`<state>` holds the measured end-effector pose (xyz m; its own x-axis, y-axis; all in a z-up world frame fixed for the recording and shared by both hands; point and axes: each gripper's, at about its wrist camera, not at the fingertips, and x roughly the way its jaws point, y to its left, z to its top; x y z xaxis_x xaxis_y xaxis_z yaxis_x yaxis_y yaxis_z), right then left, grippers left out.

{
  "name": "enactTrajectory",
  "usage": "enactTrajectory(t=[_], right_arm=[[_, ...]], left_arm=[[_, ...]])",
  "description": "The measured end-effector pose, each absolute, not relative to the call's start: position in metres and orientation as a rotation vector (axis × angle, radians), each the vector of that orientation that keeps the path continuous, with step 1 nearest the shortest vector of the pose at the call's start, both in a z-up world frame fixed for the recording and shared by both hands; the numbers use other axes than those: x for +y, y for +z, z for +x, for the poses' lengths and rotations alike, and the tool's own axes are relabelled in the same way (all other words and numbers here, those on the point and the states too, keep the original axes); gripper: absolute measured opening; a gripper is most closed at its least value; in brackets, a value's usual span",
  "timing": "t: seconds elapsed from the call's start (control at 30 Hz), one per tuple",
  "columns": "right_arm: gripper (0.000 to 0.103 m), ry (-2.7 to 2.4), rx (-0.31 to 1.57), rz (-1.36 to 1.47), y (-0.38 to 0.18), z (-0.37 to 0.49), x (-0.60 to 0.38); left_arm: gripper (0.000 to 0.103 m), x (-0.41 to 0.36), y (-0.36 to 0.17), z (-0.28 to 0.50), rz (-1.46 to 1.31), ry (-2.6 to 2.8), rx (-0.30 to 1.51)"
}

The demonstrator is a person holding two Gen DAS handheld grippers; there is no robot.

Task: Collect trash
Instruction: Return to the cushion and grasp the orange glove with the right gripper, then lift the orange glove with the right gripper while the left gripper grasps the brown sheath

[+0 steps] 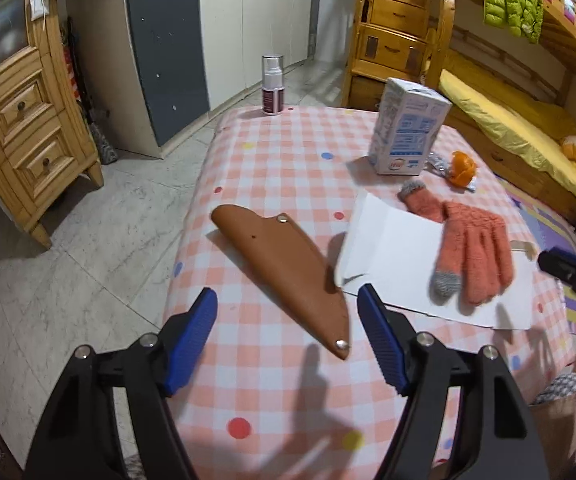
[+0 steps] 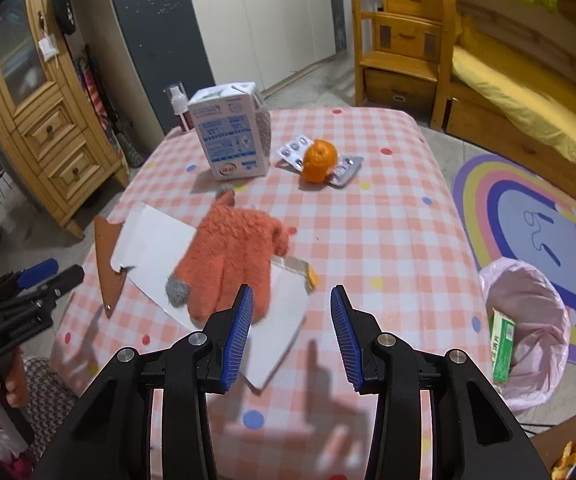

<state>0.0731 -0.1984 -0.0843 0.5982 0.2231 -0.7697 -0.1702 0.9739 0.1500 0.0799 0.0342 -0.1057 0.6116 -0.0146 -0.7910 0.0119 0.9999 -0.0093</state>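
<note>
On the pink checked table (image 2: pixel 367 240) lie a white flattened paper box (image 2: pixel 156 256), an orange peel (image 2: pixel 319 160), two empty pill blister packs (image 2: pixel 293 151) and a white-and-blue carton (image 2: pixel 230 136). My left gripper (image 1: pixel 288 340) is open and empty above the near table edge, just before a brown leather sheath (image 1: pixel 284 268). The paper box (image 1: pixel 399 264), carton (image 1: pixel 405 128) and peel (image 1: pixel 461 168) lie beyond it. My right gripper (image 2: pixel 291 332) is open and empty above the paper box's near corner. A pink trash bag (image 2: pixel 527 320) with a green box inside stands on the floor to the right.
An orange knit glove (image 2: pixel 232 256) lies on the paper box. A spray bottle (image 1: pixel 272 84) stands at the table's far edge. A wooden cabinet (image 1: pixel 20 128) stands left, a wooden bunk bed (image 1: pixel 507 80) right, a rainbow rug (image 2: pixel 535 216) on the floor.
</note>
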Motion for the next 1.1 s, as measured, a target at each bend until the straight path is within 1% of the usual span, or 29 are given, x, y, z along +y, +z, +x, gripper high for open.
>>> enactTrajectory(t=[0.2, 0.43, 0.5, 0.53, 0.57, 0.67, 0.9, 1.0, 1.1], right_arm=[[0.042, 0.269, 0.912, 0.019, -0.085, 0.097, -0.177], [0.043, 0.288, 0.979, 0.053, -0.1, 0.135, -0.166], [0.037, 0.293, 1.009, 0.062, -0.105, 0.141, -0.164], [0.021, 0.307, 1.008, 0.071, -0.104, 0.141, -0.164], [0.014, 0.323, 1.003, 0.083, -0.102, 0.139, -0.165], [0.011, 0.31, 0.918, 0.065, -0.08, 0.125, -0.168], [0.012, 0.24, 0.682, 0.072, -0.013, 0.093, -0.195], [0.011, 0.2, 0.649, 0.059, -0.001, 0.089, -0.204], [0.012, 0.182, 0.675, 0.04, -0.007, 0.087, -0.207]], left_arm=[[0.071, 0.048, -0.106, 0.089, -0.018, 0.039, 0.925], [0.071, 0.055, -0.109, 0.096, -0.021, 0.042, 0.943], [0.071, 0.055, -0.112, 0.097, -0.025, 0.036, 0.955], [0.071, 0.055, -0.113, 0.097, -0.023, 0.036, 0.956], [0.071, 0.054, -0.114, 0.096, -0.019, 0.034, 0.96], [0.071, 0.052, -0.115, 0.095, -0.009, 0.028, 0.966], [0.072, 0.048, -0.114, 0.09, -0.008, 0.02, 0.967], [0.072, 0.045, -0.115, 0.088, -0.007, 0.016, 0.973], [0.072, 0.041, -0.122, 0.089, -0.011, 0.014, 0.989]])
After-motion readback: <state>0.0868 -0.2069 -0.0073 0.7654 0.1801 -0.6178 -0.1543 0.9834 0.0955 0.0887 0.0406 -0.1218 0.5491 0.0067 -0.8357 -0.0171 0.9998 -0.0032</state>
